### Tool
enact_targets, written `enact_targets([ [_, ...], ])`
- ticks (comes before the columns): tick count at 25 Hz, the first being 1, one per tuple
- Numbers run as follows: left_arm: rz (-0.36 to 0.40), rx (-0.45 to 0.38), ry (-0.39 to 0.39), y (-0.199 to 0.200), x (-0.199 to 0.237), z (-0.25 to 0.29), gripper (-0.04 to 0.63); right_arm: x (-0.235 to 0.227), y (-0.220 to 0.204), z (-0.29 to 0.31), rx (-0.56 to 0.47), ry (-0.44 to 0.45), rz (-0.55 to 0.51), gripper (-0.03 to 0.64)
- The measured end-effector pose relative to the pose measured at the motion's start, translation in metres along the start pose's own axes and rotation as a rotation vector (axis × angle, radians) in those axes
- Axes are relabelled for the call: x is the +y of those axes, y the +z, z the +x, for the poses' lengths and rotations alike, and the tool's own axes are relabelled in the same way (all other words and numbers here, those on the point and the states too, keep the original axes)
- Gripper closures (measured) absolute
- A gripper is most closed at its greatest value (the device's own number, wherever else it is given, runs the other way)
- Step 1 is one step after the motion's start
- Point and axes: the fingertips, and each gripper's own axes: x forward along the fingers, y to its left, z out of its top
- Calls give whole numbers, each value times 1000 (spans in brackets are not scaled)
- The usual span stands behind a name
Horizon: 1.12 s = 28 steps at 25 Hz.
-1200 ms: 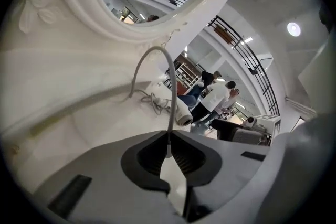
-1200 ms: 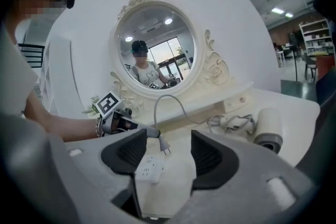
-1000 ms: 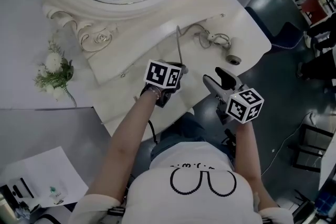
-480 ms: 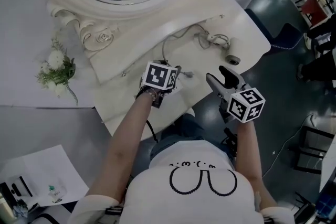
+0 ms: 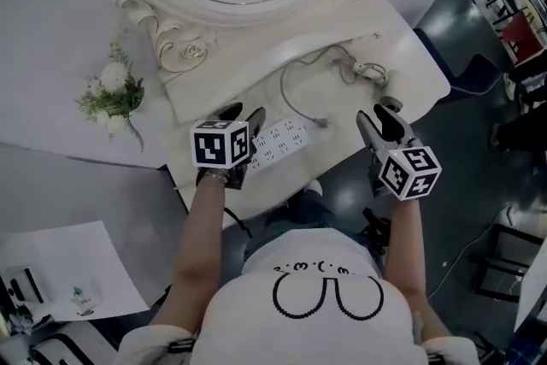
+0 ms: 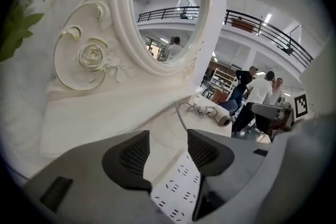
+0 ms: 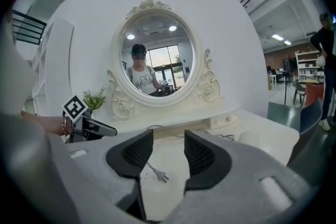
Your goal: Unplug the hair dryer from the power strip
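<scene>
My left tongs (image 5: 242, 115) have just sprung apart and my right tongs (image 5: 383, 117) are empty and just narrowing, while the plug (image 5: 321, 123) lies free at two o'clock of the power strip (image 5: 280, 141); snagging its cord (image 5: 286, 85) could drag the hair dryer (image 6: 223, 119) off the table (image 5: 414, 55).

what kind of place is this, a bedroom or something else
Probably a staged set in a big open hall, not a home: the dressing table and oval mirror stand near a balcony railing, with shelves and people standing nearby.

L gripper (image 5: 242, 115) jaws just opened, empty; R gripper (image 5: 376, 113) jaws just narrowing, empty
</scene>
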Motion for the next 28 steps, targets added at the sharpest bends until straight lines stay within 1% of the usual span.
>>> enact_targets([
  [1,12,-28,1,1,0,-6,371,3,2,-1,-7,-11,-16,445],
  [2,27,-63,3,4,0,-12,371,7,3,-2,-10,-23,-38,514],
  [3,44,-100,6,7,-1,-17,371,11,5,-4,-10,-33,-62,618],
  [5,76,-162,10,13,-2,-27,371,21,6,-7,-7,-48,-103,620],
  [10,154,-264,-19,25,-14,-50,371,37,9,-24,-23,-101,-159,620],
  [12,189,-290,-30,27,-20,-59,371,44,10,-32,-28,-102,-189,620],
  [15,267,-306,-38,27,-33,-72,371,51,16,-40,-51,-86,-210,620],
  [18,317,-343,0,30,-43,-86,371,55,27,-44,-83,-58,-225,620],
  [21,314,-437,79,44,-50,-106,371,58,42,-46,-124,-23,-262,620],
  [22,304,-480,110,49,-53,-115,381,57,48,-49,-137,-10,-277,620],
  [23,290,-522,136,54,-57,-124,567,56,52,-52,-146,4,-292,620],
  [24,271,-555,155,57,-63,-132,597,55,55,-56,-152,20,-306,620],
  [26,237,-591,186,57,-76,-143,597,51,59,-66,-160,51,-334,620],
  [28,232,-619,234,56,-89,-152,597,45,64,-77,-173,77,-358,620],
])
